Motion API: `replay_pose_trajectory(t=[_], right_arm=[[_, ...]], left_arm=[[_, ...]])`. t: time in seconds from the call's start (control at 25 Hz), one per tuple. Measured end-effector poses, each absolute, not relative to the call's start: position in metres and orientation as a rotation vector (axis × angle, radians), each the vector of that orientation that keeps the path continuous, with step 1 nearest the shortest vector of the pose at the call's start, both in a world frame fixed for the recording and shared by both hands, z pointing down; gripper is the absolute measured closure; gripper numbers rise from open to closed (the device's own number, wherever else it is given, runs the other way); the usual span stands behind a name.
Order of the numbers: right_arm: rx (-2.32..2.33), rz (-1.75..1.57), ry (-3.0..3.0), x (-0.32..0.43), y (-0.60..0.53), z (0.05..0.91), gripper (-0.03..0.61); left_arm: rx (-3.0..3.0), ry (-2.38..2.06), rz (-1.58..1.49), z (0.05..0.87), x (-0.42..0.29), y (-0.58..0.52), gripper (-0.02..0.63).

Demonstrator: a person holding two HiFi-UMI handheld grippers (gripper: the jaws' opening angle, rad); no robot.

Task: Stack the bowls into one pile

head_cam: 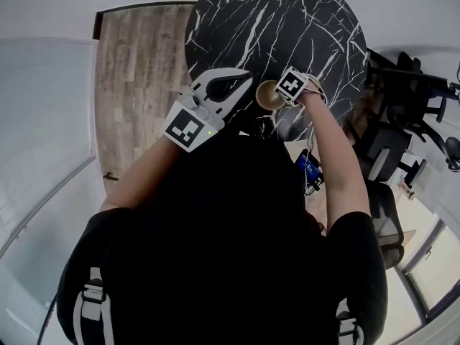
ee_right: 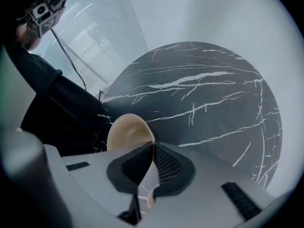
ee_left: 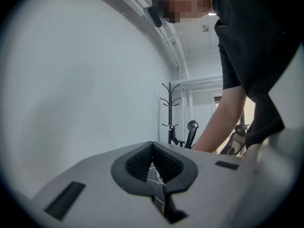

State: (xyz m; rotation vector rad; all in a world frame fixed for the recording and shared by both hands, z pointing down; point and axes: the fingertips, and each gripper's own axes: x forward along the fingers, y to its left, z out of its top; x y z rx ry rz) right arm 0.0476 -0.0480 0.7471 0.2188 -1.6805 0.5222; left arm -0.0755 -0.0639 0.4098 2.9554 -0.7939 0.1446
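A cream bowl [head_cam: 267, 94] sits at the near edge of the round black marble table [head_cam: 287, 20]. My right gripper [head_cam: 279, 98] points steeply down and is shut on the bowl's rim. In the right gripper view the thin wall of the bowl [ee_right: 124, 131] runs between the pads, at the right gripper [ee_right: 152, 145] tips, over the table [ee_right: 204, 89]. My left gripper [head_cam: 243, 79] is held level to the left of the bowl, apart from it. In its own view the left gripper [ee_left: 152, 144] is shut with nothing between the pads. No other bowl shows.
Black office chairs [head_cam: 402, 113] stand to the right of the table, and wood flooring [head_cam: 136, 70] lies to its left. A small device with a blue screen [head_cam: 309, 167] hangs at the person's front. A coat rack [ee_left: 170, 113] stands by the white wall.
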Motion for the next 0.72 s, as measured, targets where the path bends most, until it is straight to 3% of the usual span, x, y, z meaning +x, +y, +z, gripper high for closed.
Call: replay_pose_trajectory(t=[0.72], right_arm=[[0.264, 0.664, -1.739, 0.075, -0.052, 0.698, 0.569]], left_arm=[[3.032, -0.651, 0.107, 0.391, -0.024, -0.064, 0.611]])
